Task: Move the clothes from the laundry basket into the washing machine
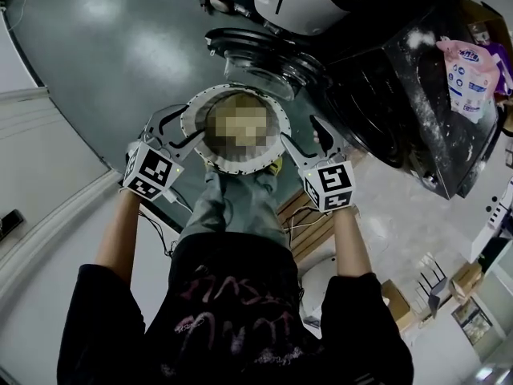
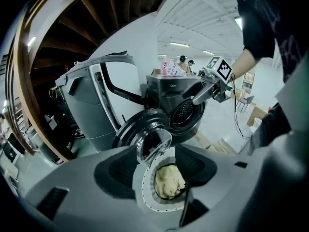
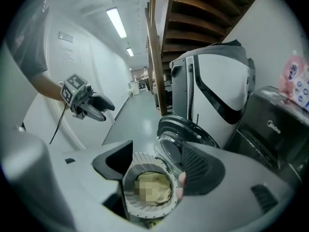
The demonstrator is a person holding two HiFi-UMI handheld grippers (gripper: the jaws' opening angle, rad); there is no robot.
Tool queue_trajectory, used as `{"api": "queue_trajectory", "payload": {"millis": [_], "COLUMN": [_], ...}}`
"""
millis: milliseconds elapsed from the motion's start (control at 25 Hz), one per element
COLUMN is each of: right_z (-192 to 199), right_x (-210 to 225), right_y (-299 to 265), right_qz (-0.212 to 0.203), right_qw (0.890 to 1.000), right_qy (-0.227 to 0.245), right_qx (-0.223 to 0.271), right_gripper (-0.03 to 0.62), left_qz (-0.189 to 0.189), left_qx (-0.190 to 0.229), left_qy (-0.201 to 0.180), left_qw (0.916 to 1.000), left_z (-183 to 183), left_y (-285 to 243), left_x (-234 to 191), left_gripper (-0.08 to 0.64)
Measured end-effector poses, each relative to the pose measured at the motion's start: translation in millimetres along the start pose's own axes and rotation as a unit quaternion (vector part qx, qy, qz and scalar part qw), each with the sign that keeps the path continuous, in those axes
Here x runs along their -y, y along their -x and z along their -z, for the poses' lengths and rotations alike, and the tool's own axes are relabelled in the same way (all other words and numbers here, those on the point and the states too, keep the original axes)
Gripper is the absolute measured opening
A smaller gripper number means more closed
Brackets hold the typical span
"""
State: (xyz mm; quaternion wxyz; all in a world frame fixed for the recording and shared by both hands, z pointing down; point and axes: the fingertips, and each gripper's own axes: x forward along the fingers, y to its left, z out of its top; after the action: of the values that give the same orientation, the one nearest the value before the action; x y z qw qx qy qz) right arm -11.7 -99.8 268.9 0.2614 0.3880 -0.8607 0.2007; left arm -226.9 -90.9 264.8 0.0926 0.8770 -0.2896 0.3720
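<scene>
Both pairs of jaws stand wide apart and grip nothing. My left gripper [image 1: 180,127] and right gripper [image 1: 302,139] flank the laundry basket [image 1: 192,107]. A cream garment [image 2: 169,181] lies in it. The washing machine [image 1: 401,103] waits, door [image 1: 256,50] open. I judge the loading is all still to do.

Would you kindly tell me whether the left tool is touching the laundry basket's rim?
Cannot tell. In the head view the left tool overlaps the rim of the laundry basket. The left gripper view shows the rim between open jaws. Neither shows contact or a gap.
</scene>
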Motion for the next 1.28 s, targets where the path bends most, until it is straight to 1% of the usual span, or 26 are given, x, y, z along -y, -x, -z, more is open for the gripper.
{"api": "queue_trajectory", "payload": {"millis": [80,160,280,360,520,720,880,1000,1160,1280], "right_z": [8.8,19.7,39.5,50.0,73.2,112.1,138.0,153.0,178.7,200.7], "right_x": [-4.2,-6.3,-6.8,-7.7,-18.4,-30.0,-37.8,-39.2,-37.9,-42.2], "right_y": [-8.1,-16.2,-27.0,-33.3,-53.0,-68.7,-83.1,-98.2,-119.9,-140.3], "right_qz": [-0.01,-0.019,-0.03,-0.033,-0.044,-0.057,-0.076,-0.086,-0.09,-0.102], "right_qw": [1.0,0.999,0.998,0.998,0.997,0.995,0.992,0.991,0.99,0.986], "right_qy": [0.007,0.016,0.023,0.017,0.018,0.013,0.018,0.022,0.018,0.036], "right_qx": [-0.01,-0.022,-0.043,-0.05,-0.063,-0.084,-0.101,-0.103,-0.111,-0.127], "right_gripper": [0.319,0.319,0.319,0.319,0.32,0.322,0.322,0.324,0.325,0.325], "left_qz": [0.009,0.018,0.029,0.039,0.05,0.058,0.072,0.076,0.084,0.088], "left_qx": [-0.014,-0.023,-0.028,-0.034,-0.046,-0.061,-0.072,-0.079,-0.087,-0.098], "left_qy": [-0.017,-0.023,-0.01,-0.003,0.001,-0.016,-0.017,-0.021,-0.018,-0.018], "left_qw": [0.9997,0.9993,0.9991,0.9987,0.9977,0.9963,0.9946,0.9937,0.9925,0.9911], "left_z": [9.1,16.3,28.3,39.2,63.9,88.8,109.9,126.8,152.5,176.2], "left_y": [-7.6,-16.7,-31.1,-40.4,-60.2,-87.7,-113.5,-131.2,-150.6,-166.9], "left_x": [2.4,5.0,12.6,19.9,24.9,33.7,41.2,42.8,49.0,51.3], "left_gripper": [0.262,0.261,0.262,0.262,0.262,0.264,0.265,0.265,0.267,0.267]}}
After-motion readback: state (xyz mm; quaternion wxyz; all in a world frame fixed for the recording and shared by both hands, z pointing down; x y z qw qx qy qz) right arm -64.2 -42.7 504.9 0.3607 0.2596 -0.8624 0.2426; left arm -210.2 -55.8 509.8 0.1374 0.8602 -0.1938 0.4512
